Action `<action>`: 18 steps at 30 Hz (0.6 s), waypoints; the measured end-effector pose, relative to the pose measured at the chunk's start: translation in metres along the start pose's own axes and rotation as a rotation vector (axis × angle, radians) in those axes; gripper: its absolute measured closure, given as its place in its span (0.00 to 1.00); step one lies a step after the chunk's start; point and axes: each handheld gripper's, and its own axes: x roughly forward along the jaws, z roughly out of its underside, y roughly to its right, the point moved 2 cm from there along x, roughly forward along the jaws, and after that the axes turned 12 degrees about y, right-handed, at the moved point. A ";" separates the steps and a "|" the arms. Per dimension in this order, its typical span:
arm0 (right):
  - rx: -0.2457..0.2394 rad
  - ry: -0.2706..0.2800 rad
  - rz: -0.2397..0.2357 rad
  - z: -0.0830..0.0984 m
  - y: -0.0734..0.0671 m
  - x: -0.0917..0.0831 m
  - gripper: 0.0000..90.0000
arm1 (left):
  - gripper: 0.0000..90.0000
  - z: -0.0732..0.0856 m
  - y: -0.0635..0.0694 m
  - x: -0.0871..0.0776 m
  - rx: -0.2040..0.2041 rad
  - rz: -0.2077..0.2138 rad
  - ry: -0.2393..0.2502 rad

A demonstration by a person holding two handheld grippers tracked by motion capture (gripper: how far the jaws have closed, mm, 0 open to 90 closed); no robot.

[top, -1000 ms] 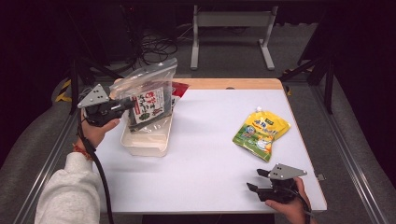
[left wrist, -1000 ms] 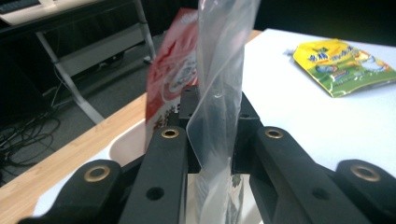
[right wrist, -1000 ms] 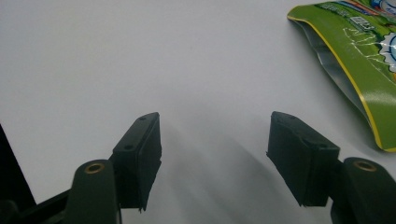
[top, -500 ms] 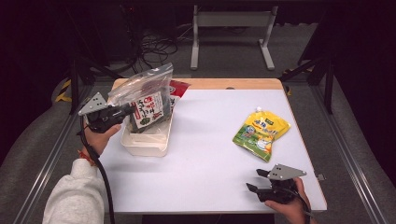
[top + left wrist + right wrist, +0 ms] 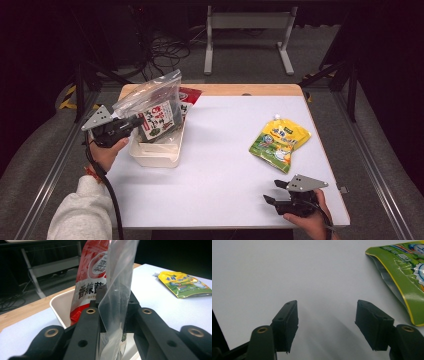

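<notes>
On the white bench (image 5: 220,165), the left gripper (image 5: 136,125) pinches a clear bag (image 5: 152,102) over the bin (image 5: 157,152) at nine o'clock; the right gripper (image 5: 272,192) sits spread at five.

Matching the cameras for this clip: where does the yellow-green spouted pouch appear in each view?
High view: yellow-green pouch lies flat on the white table, right of centre.
Left gripper view: upper right corner, beyond the clear bag.
Right gripper view: one edge of it at the upper right, past the open jaws.
Shared landmark: the white table.
</notes>
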 end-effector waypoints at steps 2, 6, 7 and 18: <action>0.002 0.002 0.005 0.000 0.001 -0.001 0.39 | 0.87 0.000 0.000 0.000 -0.005 -0.029 0.002; 0.008 0.010 0.015 -0.001 0.005 -0.002 0.39 | 0.86 -0.001 0.003 0.000 0.004 -0.042 0.003; 0.008 0.011 0.017 -0.002 0.006 -0.003 0.39 | 0.86 -0.001 0.003 0.000 0.002 -0.046 0.004; 0.014 0.029 0.042 -0.004 0.012 -0.008 0.39 | 0.68 -0.005 0.005 -0.014 -0.021 -0.110 0.042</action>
